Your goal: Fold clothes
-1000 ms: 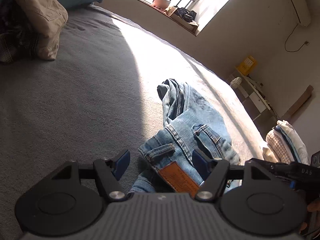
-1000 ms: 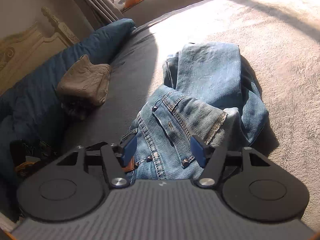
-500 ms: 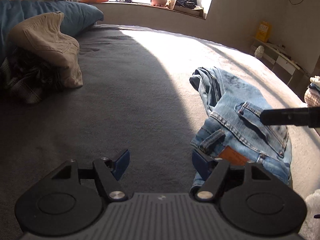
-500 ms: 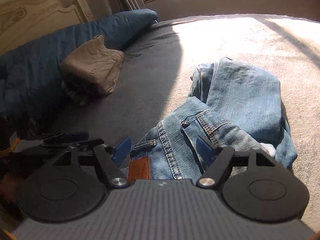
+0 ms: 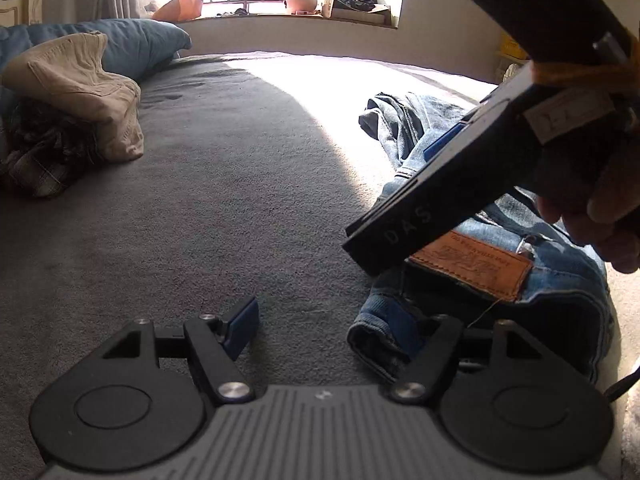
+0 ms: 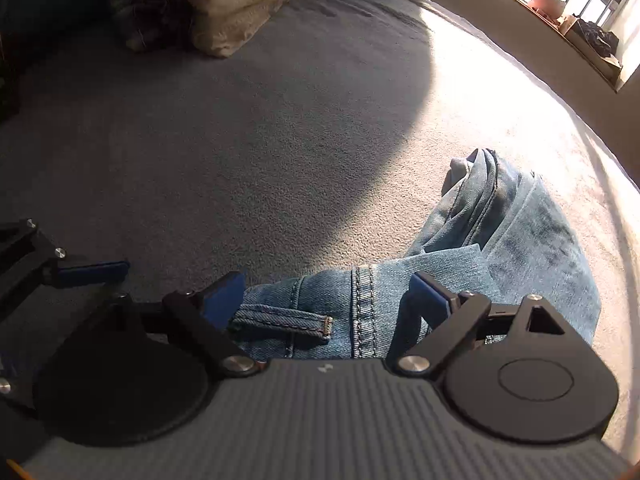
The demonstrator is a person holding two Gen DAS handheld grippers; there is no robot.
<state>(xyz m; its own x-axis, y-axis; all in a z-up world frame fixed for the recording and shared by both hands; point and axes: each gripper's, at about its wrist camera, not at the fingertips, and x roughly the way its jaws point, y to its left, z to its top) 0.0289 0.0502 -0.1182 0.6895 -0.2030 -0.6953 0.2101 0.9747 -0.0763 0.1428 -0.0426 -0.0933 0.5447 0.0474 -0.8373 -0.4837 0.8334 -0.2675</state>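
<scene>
Crumpled blue jeans (image 5: 560, 264) with a brown leather patch (image 5: 472, 264) lie on the grey bedspread (image 5: 240, 200). My left gripper (image 5: 326, 330) is low at their near left edge, jaws opening a little. Its right finger (image 5: 436, 344) is partly hidden behind a denim fold, and nothing is gripped. A hand (image 5: 600, 204) holds my right gripper (image 6: 325, 298) just above the jeans (image 6: 520, 232). Its jaws are opening wide, straddling the waistband and a belt loop (image 6: 280, 322) without pressing on them. The left gripper's finger (image 6: 92, 272) shows at the left in the right wrist view.
A beige garment (image 5: 80, 92) lies over a dark plaid one (image 5: 40, 160) at the far left, beside a blue pillow (image 5: 136, 44). A window sill (image 5: 300, 20) with odds and ends runs along the back. Sunlight falls across the far half of the bed.
The right gripper swung across to the jeans' waistband, rolled, and spread its jaws wider. The left gripper sank and turned, so the jeans' edge now lies at its right finger.
</scene>
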